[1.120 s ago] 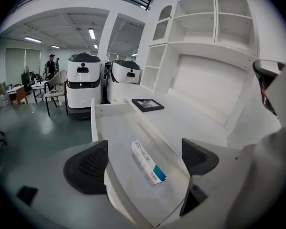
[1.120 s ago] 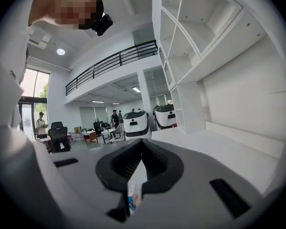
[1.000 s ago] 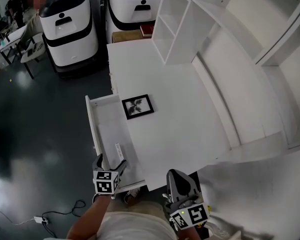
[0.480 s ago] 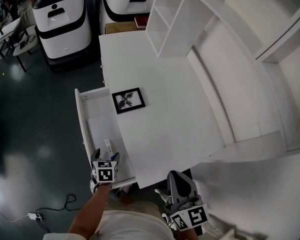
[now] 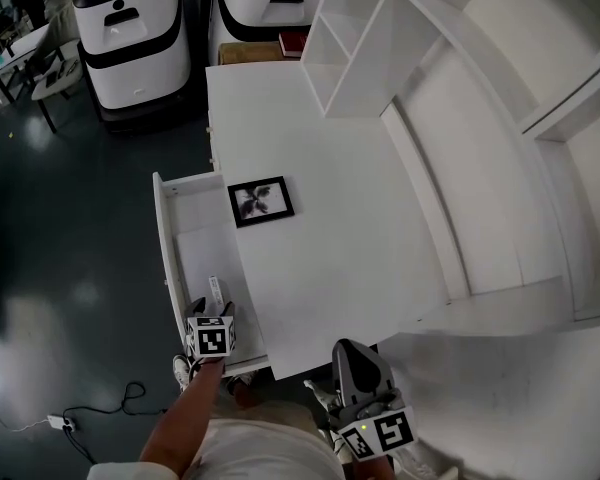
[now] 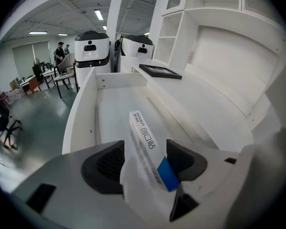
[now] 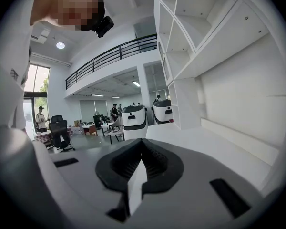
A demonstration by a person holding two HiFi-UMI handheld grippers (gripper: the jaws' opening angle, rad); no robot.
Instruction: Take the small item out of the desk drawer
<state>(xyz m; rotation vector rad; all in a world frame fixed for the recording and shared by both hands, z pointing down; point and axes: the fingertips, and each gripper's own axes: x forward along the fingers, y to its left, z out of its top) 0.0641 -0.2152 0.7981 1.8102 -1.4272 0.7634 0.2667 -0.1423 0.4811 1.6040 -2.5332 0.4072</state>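
Right now my left gripper (image 5: 211,313) is down in the open drawer (image 5: 168,238), at the end close to me. The small box (image 6: 145,144) sits between its two jaws. The jaws are closing in on the box, one on each side. The right one looks very near the blue end, and I can see a little gap at the left one, so I do not think they squeeze it. The box is long and thin. Its long way runs along the drawer, from me toward the far end, and it leans a bit to the left as it goes away. The blue end points at me and the white end points away. The box is mostly white, with dark print on its top face and thin black lines like a bar code along its side. It looks tipped a bit onto one edge. It lies near the right side of the drawer, next to the white desk (image 5: 330,228). A small black picture frame (image 5: 260,200) lies flat on the desk, near the drawer's far end. My right gripper (image 7: 142,151) is low in front of the desk, close to my body, with its jaws together and nothing in them.
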